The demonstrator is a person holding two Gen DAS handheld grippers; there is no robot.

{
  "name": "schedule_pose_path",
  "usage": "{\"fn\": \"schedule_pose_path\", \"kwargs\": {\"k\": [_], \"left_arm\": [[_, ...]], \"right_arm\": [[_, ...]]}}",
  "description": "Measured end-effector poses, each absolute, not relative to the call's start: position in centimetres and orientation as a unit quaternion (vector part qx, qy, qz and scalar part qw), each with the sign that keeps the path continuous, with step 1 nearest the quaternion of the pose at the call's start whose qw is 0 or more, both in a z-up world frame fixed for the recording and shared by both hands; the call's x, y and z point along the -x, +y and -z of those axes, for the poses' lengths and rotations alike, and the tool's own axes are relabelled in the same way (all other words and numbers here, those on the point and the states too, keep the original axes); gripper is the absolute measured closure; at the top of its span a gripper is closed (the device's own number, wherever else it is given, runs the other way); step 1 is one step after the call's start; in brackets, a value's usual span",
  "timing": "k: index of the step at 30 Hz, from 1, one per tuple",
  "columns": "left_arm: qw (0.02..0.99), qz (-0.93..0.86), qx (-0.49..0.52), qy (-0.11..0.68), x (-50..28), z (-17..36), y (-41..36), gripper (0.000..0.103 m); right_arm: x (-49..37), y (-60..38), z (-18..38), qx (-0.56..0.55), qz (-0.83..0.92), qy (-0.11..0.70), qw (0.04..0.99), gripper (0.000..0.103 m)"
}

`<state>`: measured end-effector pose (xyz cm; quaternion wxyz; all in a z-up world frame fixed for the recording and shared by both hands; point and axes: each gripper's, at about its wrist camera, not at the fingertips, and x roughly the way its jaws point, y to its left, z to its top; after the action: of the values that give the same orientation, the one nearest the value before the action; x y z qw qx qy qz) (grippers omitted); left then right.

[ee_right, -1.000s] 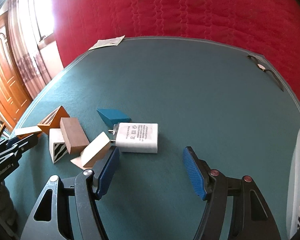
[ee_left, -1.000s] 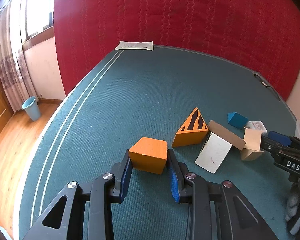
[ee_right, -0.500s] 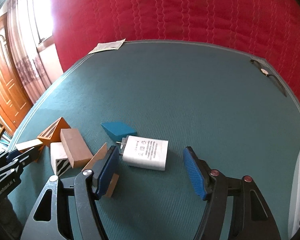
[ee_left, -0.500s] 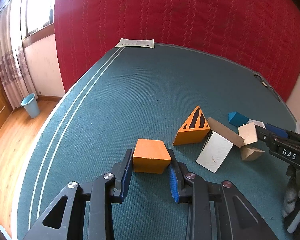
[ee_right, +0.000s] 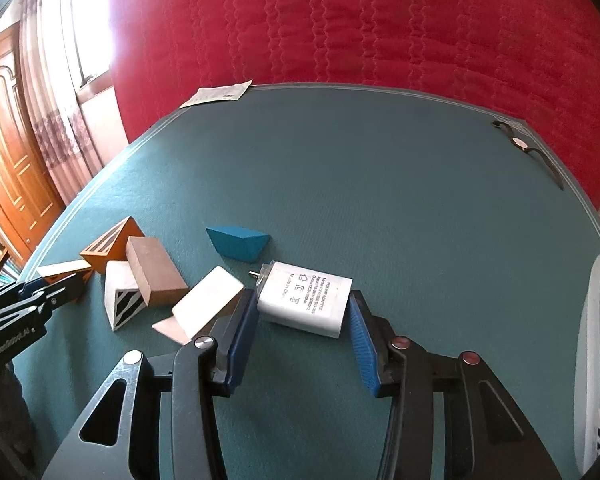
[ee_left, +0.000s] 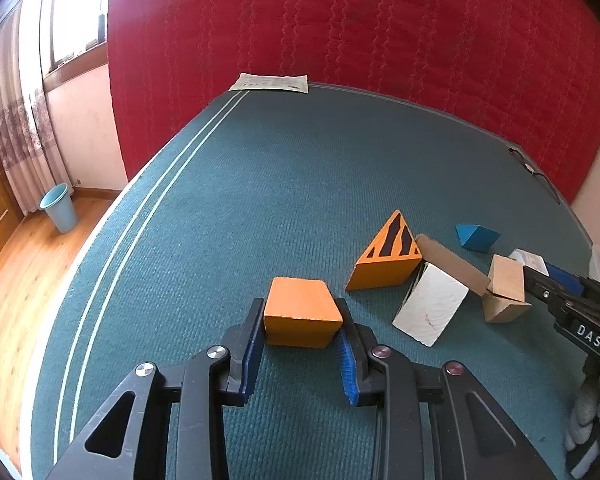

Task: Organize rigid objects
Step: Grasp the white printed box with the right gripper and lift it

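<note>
Covering most of both views, the green table (ee_left: 300,184) carries your blocks. Your left gripper (ee_left: 300,344) clamps the orange block (ee_left: 300,312) between both pads, low over the cloth. Your right gripper (ee_right: 304,320) brackets the white adapter (ee_right: 306,304); whether its pads press it, I cannot tell. Beside it lie the tan block (ee_right: 208,300), brown block (ee_right: 154,272) and blue wedge (ee_right: 240,242).
</note>
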<state>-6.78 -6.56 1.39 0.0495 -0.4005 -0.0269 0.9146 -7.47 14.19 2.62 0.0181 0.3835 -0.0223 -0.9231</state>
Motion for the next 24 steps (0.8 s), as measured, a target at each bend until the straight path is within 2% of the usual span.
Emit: {"fn": "schedule_pose_path", "kwargs": {"k": [24], "left_arm": [[0.068, -0.925, 0.375, 0.009, 4.3, -2.5, -3.1, 0.071]], "right_arm": [[1.9, 19.0, -4.4, -0.354, 0.934, -0.046, -0.012, 0.057]]}}
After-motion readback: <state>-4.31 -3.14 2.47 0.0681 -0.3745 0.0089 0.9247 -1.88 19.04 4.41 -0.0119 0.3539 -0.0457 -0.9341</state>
